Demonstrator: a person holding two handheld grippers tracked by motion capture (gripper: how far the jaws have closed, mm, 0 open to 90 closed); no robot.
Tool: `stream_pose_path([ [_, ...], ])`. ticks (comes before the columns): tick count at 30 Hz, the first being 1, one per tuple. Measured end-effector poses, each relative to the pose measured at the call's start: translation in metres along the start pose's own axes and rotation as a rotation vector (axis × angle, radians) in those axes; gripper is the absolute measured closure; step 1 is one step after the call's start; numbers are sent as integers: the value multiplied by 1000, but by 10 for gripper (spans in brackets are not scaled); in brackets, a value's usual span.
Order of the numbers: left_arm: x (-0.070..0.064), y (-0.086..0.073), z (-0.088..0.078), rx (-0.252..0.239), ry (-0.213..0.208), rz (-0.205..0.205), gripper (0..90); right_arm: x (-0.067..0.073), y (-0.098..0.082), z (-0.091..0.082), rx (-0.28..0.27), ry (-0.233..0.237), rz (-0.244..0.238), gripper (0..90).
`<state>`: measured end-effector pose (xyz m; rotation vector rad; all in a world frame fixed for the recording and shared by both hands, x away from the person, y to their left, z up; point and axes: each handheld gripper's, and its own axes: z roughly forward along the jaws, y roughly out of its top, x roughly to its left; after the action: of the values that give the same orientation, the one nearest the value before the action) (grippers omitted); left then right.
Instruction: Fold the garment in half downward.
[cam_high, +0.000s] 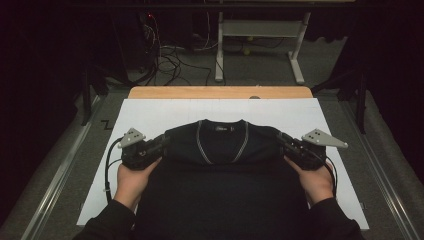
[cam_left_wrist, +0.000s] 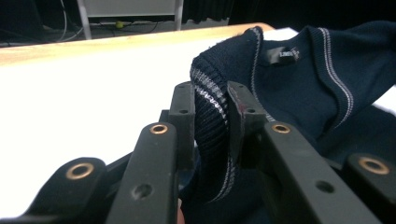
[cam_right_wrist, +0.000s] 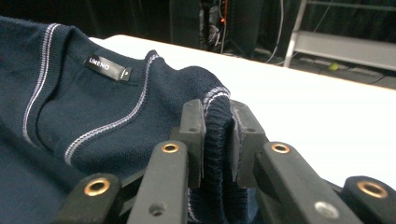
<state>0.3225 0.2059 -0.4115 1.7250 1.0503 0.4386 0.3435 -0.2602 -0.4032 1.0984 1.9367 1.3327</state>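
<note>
A dark navy sweater (cam_high: 220, 165) with grey-striped V-neck trim lies on the white sheet (cam_high: 150, 112), folded so that its collar faces up. My left gripper (cam_high: 162, 143) is shut on a bunched fold of the sweater's ribbed, striped edge at the left shoulder. In the left gripper view the left gripper (cam_left_wrist: 211, 112) pinches that ribbed band (cam_left_wrist: 210, 126) between both pads. My right gripper (cam_high: 281, 141) is shut on the matching fold at the right shoulder. The right gripper view shows the right gripper (cam_right_wrist: 216, 122) squeezing the ribbed knit (cam_right_wrist: 217, 135). A black neck label (cam_right_wrist: 107, 67) sits inside the collar.
The white sheet covers a wooden table whose far edge (cam_high: 220, 92) shows beyond it. Grey carpet lies around. Behind stand a white table frame (cam_high: 260, 45) and tangled cables (cam_high: 167, 60) on the floor. Bare sheet lies beyond the collar and at both sides.
</note>
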Motion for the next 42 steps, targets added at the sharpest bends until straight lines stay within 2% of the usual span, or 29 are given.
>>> stream_pose_path([
  [3,-3,-13,-5,16,-23,-8,706,5,-15,-9,6,10,6,784],
  [7,-12,-26,-16,5,-22,28,705,10,-29,-22,-1,17,-2,784],
  [10,-14,-33,-21,2,-31,26,705,14,-36,-28,1,5,-17,784],
  [14,-18,-48,-30,15,-53,2,703,21,-53,-35,4,2,-40,781],
  [16,-23,-55,-33,50,-62,17,703,24,-59,-40,26,11,-47,780],
  [20,-30,-65,-44,75,-71,24,703,29,-63,-50,41,36,-48,781],
  [23,-34,-70,-54,76,-87,-3,699,31,-64,-60,34,43,-41,781],
  [26,-38,-74,-61,85,-79,19,698,33,-68,-68,40,50,-32,781],
  [32,-41,-85,-72,110,-82,-2,691,41,-77,-81,57,56,-36,781],
  [37,-48,-91,-80,119,-86,19,691,47,-80,-90,54,60,-40,781],
  [40,-48,-93,-78,124,-84,16,691,49,-81,-92,59,57,-49,781],
  [42,-43,-94,-71,153,-69,10,691,49,-81,-90,80,51,-46,780],
])
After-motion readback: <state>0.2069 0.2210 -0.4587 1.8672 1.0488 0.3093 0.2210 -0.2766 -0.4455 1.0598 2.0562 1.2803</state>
